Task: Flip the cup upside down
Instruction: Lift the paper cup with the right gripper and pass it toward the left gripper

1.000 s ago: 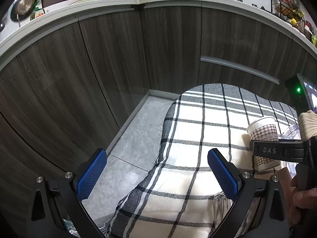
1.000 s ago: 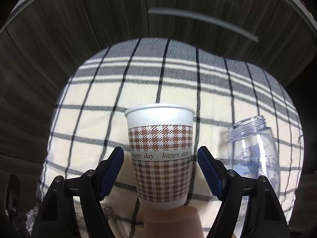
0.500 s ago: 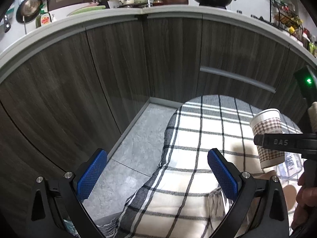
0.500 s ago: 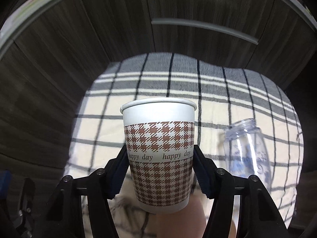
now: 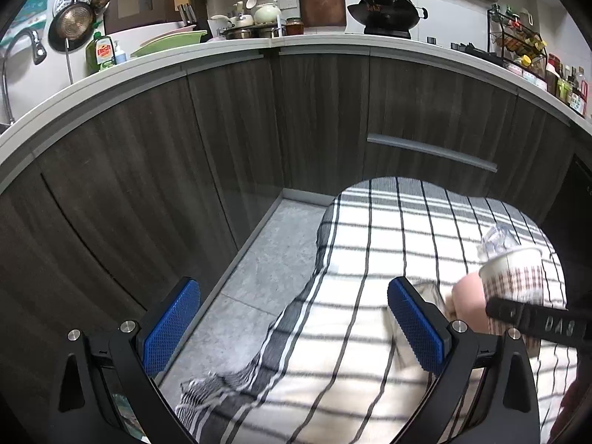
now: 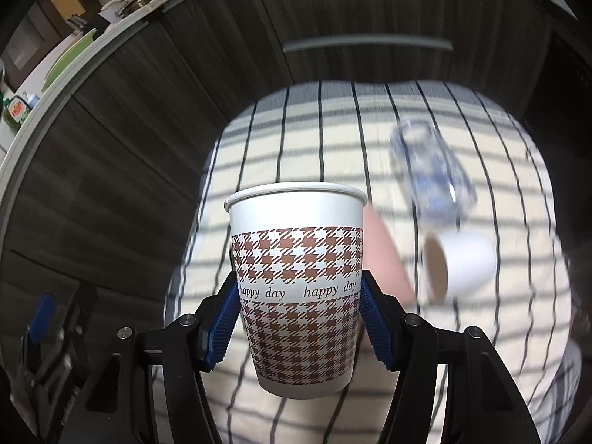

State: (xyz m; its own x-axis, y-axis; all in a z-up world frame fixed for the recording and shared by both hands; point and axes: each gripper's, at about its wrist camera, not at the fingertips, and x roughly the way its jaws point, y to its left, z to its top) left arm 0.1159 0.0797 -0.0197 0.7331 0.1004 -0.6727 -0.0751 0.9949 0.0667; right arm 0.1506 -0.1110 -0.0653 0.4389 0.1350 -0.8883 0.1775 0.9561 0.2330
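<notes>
My right gripper (image 6: pixel 298 318) clamps the brown-houndstooth paper cup (image 6: pixel 296 277) mid-wall, lifted above the checked cloth (image 6: pixel 333 140); light and crushable, it wants gentle pressure. My left gripper (image 5: pixel 292 320) gapes empty.
</notes>
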